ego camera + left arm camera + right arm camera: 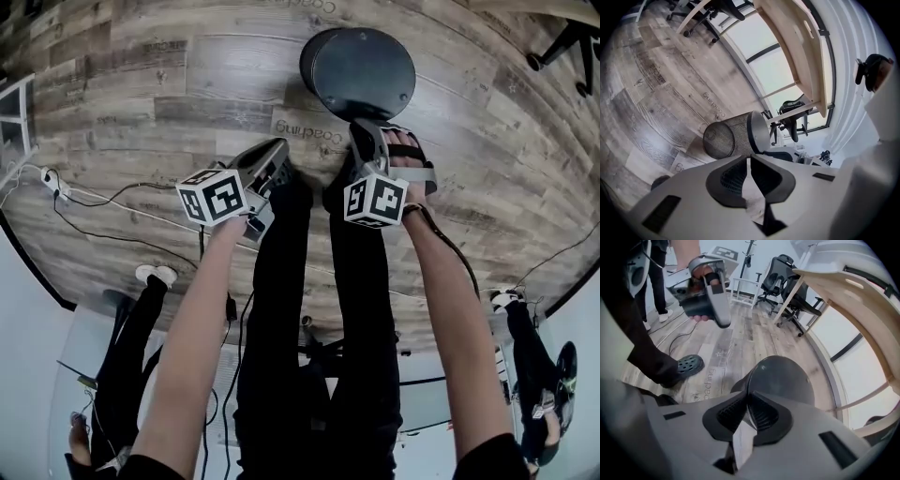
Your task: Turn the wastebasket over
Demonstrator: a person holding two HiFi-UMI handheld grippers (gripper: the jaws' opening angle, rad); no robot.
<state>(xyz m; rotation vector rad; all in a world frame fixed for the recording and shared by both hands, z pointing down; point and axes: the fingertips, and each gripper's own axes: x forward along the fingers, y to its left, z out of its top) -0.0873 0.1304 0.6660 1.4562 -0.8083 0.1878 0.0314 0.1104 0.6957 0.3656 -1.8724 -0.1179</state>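
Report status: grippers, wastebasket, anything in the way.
Left gripper shut, empty. Right gripper shut, empty, by wastebasket. Wastebasket standing, solid end up. Sandalled foot alongside.

A dark round mesh wastebasket (361,70) is stood closed end up on the grey wood-plank floor (112,103), ahead of the person's feet. The right tool (364,129) is held at its near edge, beside a sandalled foot (417,159). The left tool (279,152) is held left of the basket, apart from it. A white plug (52,178) lies further left. A pale wooden counter (853,296) is seen beyond the basket.
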